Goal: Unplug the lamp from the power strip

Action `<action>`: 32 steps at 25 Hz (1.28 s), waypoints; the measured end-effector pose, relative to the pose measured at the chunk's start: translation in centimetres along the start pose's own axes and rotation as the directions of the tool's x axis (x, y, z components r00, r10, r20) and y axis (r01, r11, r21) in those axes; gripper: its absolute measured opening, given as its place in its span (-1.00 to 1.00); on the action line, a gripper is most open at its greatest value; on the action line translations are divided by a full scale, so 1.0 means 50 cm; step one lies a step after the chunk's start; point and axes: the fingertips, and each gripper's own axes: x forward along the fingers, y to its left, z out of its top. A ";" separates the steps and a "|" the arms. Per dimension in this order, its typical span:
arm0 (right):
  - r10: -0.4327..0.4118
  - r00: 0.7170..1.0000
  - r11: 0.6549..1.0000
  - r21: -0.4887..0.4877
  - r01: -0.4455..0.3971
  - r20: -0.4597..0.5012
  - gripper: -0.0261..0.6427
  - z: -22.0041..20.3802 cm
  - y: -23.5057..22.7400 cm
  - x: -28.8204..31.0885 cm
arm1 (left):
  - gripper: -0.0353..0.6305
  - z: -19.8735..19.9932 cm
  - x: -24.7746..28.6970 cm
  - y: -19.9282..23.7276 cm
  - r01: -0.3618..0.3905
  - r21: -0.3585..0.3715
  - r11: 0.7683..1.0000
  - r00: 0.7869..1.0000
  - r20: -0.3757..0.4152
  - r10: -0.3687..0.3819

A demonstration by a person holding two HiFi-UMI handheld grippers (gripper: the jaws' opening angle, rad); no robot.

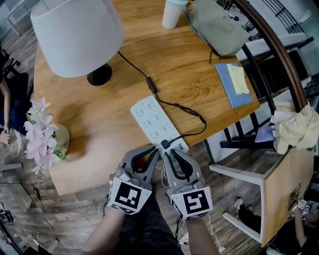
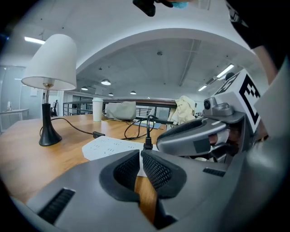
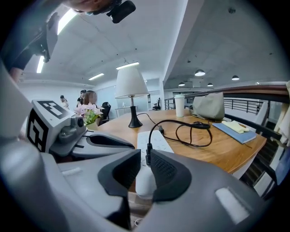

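A round-edged wooden worktop (image 1: 199,79) stands in an open office with a railing behind it. At its near edge the two grippers meet side by side over the near end of the white power strip (image 1: 152,119).

The left gripper (image 2: 138,154) is closed to a sliver, with only bare wood showing between its pads and nothing held. The right gripper (image 3: 146,156) is clamped on the lamp's white plug (image 3: 145,180). The right gripper view shows the plug's rounded body pinched between the pads with the black cord (image 3: 181,124) rising from its top. From the head view the right gripper's fingers (image 1: 175,160) cover most of that body.

The cord loops across the wood past an inline switch (image 1: 151,84) to the lamp (image 1: 75,32), which stands well beyond the strip's far end. Pink flowers (image 1: 42,129) sit at the left edge. Farther off are a cup (image 1: 173,12), a grey bag (image 1: 219,25) and a blue notebook (image 1: 234,84).
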 end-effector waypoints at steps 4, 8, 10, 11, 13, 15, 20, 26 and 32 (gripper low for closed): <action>0.002 0.999 1.000 -0.021 -0.003 -0.035 -0.72 -0.004 -0.007 0.011 | -0.90 -0.005 0.014 0.014 -0.020 0.023 1.000 1.000 -0.021 0.020; 0.003 0.998 1.000 -0.030 -0.005 -0.055 -0.69 -0.005 -0.013 0.020 | -0.90 -0.005 0.022 0.031 -0.042 0.022 0.999 0.999 -0.031 0.042; 0.006 0.998 0.999 -0.035 -0.009 -0.068 -0.69 -0.006 -0.014 0.025 | -0.90 -0.004 0.025 0.040 -0.047 0.019 0.999 0.998 -0.030 0.048; 0.007 0.997 0.999 -0.039 -0.010 -0.073 -0.69 -0.007 -0.014 0.028 | -0.90 -0.003 0.027 0.044 -0.050 0.019 0.999 0.998 -0.031 0.050; 0.008 0.996 0.999 -0.047 -0.012 -0.084 -0.68 -0.007 -0.015 0.034 | -0.90 -0.003 0.033 0.051 -0.055 0.027 0.998 0.998 -0.037 0.056; 0.011 0.996 0.998 -0.061 -0.016 -0.093 -0.68 -0.005 -0.015 0.041 | -0.90 -0.003 0.040 0.059 -0.063 0.054 0.997 0.997 -0.049 0.066; 0.027 0.994 0.997 -0.072 -0.035 -0.106 -0.68 0.005 -0.009 0.058 | -0.90 0.006 0.055 0.065 -0.067 0.166 0.984 0.994 -0.068 0.080; 0.012 0.991 0.999 -0.051 -0.019 -0.132 -0.69 -0.013 -0.017 0.064 | -0.90 0.000 0.078 0.058 -0.034 0.256 0.966 0.990 -0.121 0.067; -0.016 0.992 0.994 -0.107 0.003 -0.121 -0.70 -0.001 -0.011 0.069 | -0.90 0.001 0.088 0.054 -0.005 0.275 0.961 0.988 -0.147 0.048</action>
